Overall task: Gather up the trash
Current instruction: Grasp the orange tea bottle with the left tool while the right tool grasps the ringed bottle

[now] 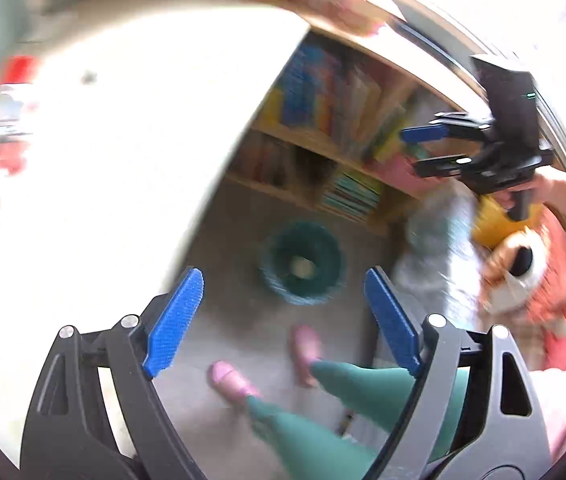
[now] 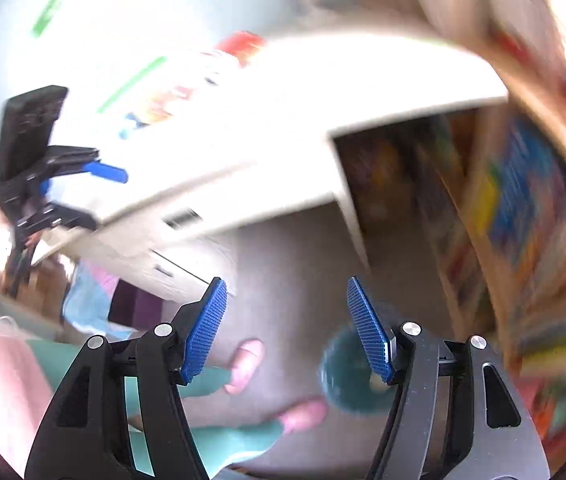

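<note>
Below empty, parted left gripper (image 1: 283, 320) jaws: bin (image 1: 302, 268) on floor.

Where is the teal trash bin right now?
In the left wrist view, the teal bin stands on the floor below the bookshelf, just beyond the pink slippers.

Ribbed blue rubbery pads (image 1: 175, 322) on matt black plastic jaws, silvery metal pins. Glossy white surface (image 1: 123, 152). Pale wooden bookshelf (image 1: 303, 140). Woven-looking teal bin (image 1: 303, 268) on matt grey floor (image 1: 235, 248).
</note>
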